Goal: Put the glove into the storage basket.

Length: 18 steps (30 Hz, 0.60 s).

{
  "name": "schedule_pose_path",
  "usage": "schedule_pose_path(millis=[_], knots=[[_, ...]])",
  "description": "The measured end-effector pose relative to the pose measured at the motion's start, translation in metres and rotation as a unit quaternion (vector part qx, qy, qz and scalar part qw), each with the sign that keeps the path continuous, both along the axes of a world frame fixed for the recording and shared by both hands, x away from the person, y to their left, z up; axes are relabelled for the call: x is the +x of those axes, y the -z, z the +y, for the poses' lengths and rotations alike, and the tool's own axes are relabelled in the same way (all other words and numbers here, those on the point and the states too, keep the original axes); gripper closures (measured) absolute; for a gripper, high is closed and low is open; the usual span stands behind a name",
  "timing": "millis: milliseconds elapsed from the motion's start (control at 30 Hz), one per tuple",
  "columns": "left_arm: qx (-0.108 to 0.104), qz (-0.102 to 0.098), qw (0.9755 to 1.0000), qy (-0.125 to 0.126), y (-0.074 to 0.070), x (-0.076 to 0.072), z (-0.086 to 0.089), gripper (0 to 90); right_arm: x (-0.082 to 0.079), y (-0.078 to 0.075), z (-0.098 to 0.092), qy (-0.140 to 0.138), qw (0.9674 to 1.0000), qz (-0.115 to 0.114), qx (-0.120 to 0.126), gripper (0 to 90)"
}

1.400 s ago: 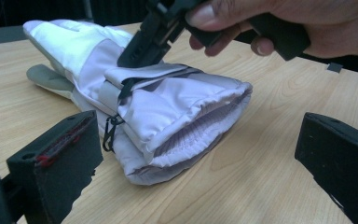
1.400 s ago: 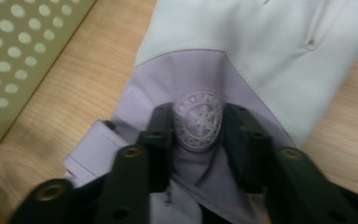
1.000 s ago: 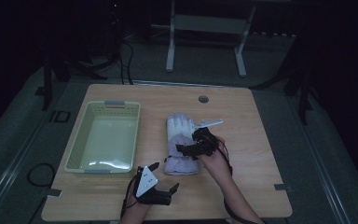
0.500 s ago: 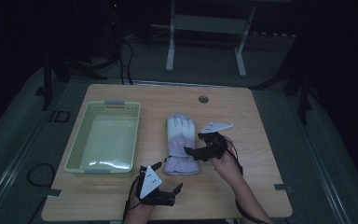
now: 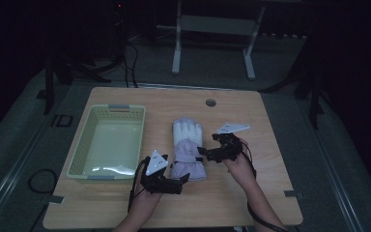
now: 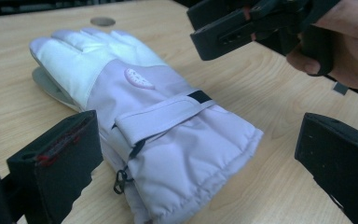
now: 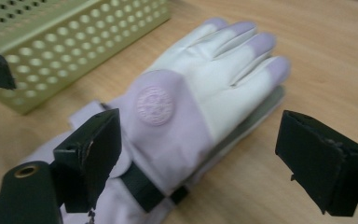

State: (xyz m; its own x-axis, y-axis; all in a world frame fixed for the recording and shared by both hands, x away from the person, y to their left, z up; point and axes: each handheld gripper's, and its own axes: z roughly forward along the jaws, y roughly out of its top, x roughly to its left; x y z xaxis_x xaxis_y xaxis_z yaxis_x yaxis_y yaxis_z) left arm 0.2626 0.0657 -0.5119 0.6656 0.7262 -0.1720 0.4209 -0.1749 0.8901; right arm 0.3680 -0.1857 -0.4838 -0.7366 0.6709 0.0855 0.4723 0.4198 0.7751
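1. Big wooden table [image 5: 270, 159], mostly bare, with a small round grommet [image 5: 210, 102] near the far edge.
2. Pale green perforated basket [image 5: 84, 145] on the left half of the table, nothing inside, long side parallel to the glove. Probably where the glove ends up, so worth keeping that path in mind.
3. Lilac and white winter glove [image 5: 188, 147] lying flat mid-table just right of the basket, fingers pointing away, puffy cuff toward the near edge. Looks like a second glove tucked right underneath, judging by the grey edge peeking out in both gripper views, though hard to be sure.
4. Right gripper [image 5: 206, 154] at the glove's right side around the wrist strap, jaws spread wide and holding nothing. In the right gripper view [image 7: 200, 163] the glove sits right between the jaws, round logo patch [image 7: 154, 105] dead ahead.
5. Left gripper [image 5: 182, 178] just off the cuff end, also wide open and empty. From the left gripper view [image 6: 196, 158], cuff squarely in the gap.
6. Tips for doing this bit well, just my take:
   - Better to bite the thick padded cuff or the strap [image 6: 163, 116] than the thin fingers, since the slick shell fabric probably slips.
   - Go deep enough to catch both layers if it really is a pair.
   - Close both sides before lifting, so nothing droops or drags against the basket wall.
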Motion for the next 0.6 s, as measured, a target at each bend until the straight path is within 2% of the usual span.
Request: schedule_pose_path(millis=[67, 100, 200, 300, 333, 433, 533, 600], knots=[[0.002, 0.003, 1.0, -0.003, -0.003, 0.005, -0.003, 0.7, 0.003, 0.001, -0.001, -0.006, 1.0, -0.003, 0.001, 14.4], [0.007, 0.003, 1.0, -0.004, -0.005, 0.008, -0.006, 0.7, 0.005, 0.002, -0.002, 0.0, 0.9999, -0.011, -0.001, 14.5], [0.02, -0.001, 0.9998, -0.005, -0.009, 0.016, -0.015, 0.7, 0.008, 0.003, -0.004, 0.002, 1.0, -0.005, 0.004, 14.4], [0.03, 0.011, 0.9995, -0.007, -0.011, 0.026, -0.021, 0.7, 0.013, 0.005, -0.005, 0.005, 1.0, -0.003, 0.002, 14.4], [0.025, 0.015, 0.9996, -0.005, -0.011, 0.028, -0.022, 0.7, 0.015, 0.005, -0.006, 0.006, 1.0, 0.0, 0.005, 14.3], [0.032, 0.023, 0.9992, -0.005, -0.012, 0.034, -0.027, 0.7, 0.02, 0.005, -0.007, 0.012, 0.9998, 0.0, 0.017, 14.1], [0.045, 0.046, 0.9978, -0.014, -0.008, 0.039, -0.031, 0.7, 0.027, 0.008, -0.005, 0.022, 0.9991, 0.017, 0.033, 13.4], [0.052, 0.048, 0.9973, -0.019, -0.006, 0.04, -0.032, 0.7, 0.032, 0.013, -0.003, 0.022, 0.9976, 0.031, 0.058, 10.9]])
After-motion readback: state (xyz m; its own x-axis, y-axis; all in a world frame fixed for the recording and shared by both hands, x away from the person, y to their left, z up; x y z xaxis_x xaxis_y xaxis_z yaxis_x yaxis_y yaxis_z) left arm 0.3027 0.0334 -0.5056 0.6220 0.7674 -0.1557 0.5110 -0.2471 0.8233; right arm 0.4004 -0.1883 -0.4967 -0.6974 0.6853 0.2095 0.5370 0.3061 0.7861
